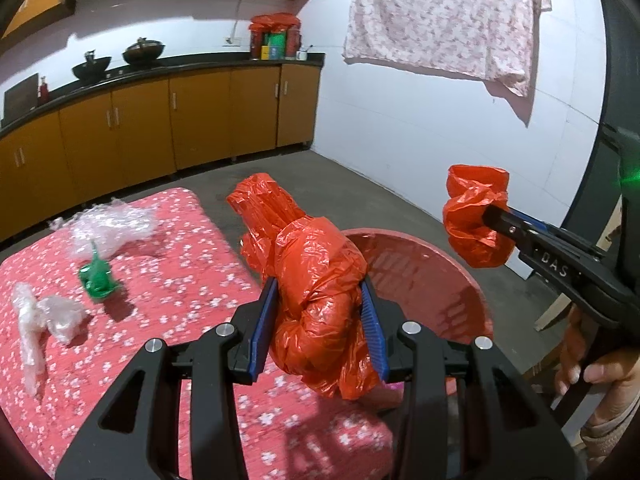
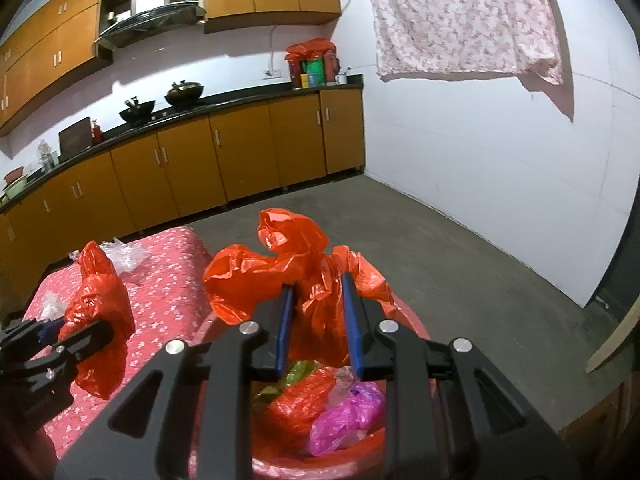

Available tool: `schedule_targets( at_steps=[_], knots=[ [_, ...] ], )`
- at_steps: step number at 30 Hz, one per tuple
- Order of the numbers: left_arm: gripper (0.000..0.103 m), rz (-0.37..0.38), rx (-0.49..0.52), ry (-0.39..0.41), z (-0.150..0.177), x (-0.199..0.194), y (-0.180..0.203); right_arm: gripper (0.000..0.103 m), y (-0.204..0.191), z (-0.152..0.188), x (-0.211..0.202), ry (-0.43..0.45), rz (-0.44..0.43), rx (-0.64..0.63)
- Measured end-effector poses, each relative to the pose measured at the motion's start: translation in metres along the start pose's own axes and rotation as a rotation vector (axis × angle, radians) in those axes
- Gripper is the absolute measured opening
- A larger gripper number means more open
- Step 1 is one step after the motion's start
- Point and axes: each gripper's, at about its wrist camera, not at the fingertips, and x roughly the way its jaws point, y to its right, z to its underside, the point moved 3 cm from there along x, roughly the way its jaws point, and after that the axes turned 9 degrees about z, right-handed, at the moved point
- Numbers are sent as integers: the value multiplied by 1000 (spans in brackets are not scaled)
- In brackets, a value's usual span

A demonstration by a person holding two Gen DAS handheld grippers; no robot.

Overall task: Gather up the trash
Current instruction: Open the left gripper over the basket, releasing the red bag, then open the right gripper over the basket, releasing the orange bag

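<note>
My left gripper [image 1: 320, 312] is shut on a crumpled red plastic bag [image 1: 316, 280], held over the edge of the floral table beside the red bin [image 1: 460, 280]. My right gripper [image 2: 318, 320] is shut on a second red plastic bag [image 2: 280, 272], held above the bin [image 2: 216, 328], which holds red, pink and green trash [image 2: 344, 412]. The right gripper also shows in the left wrist view [image 1: 492, 216], and the left gripper in the right wrist view [image 2: 80, 332]. On the table lie a green wrapper [image 1: 98, 276], a clear bubble wrap wad [image 1: 112, 228] and a clear plastic bag [image 1: 44, 320].
The table has a red floral cloth [image 1: 180, 264]. Orange kitchen cabinets [image 1: 160, 120] with a black counter run along the back. A pink floral cloth [image 1: 440, 16] hangs on the white wall. Grey concrete floor [image 2: 460, 260] lies to the right.
</note>
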Motion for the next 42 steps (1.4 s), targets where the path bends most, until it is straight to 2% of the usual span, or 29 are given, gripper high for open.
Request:
schedule_targets(
  at_steps=[15,34,39,42],
  knots=[
    [41,72,57,-44,-8,41,31,24,26,2,18,-35,23,66],
    [41,98,99,-75,-11,68,49,26,41,3,40,-84,-11,150],
    [52,94,95,-82,-8,71,48,33,44,3,40,-80,-40,174],
    [53,83,86,-86,-7,71,44,35,48,3,40,-80,-39,182]
  ],
)
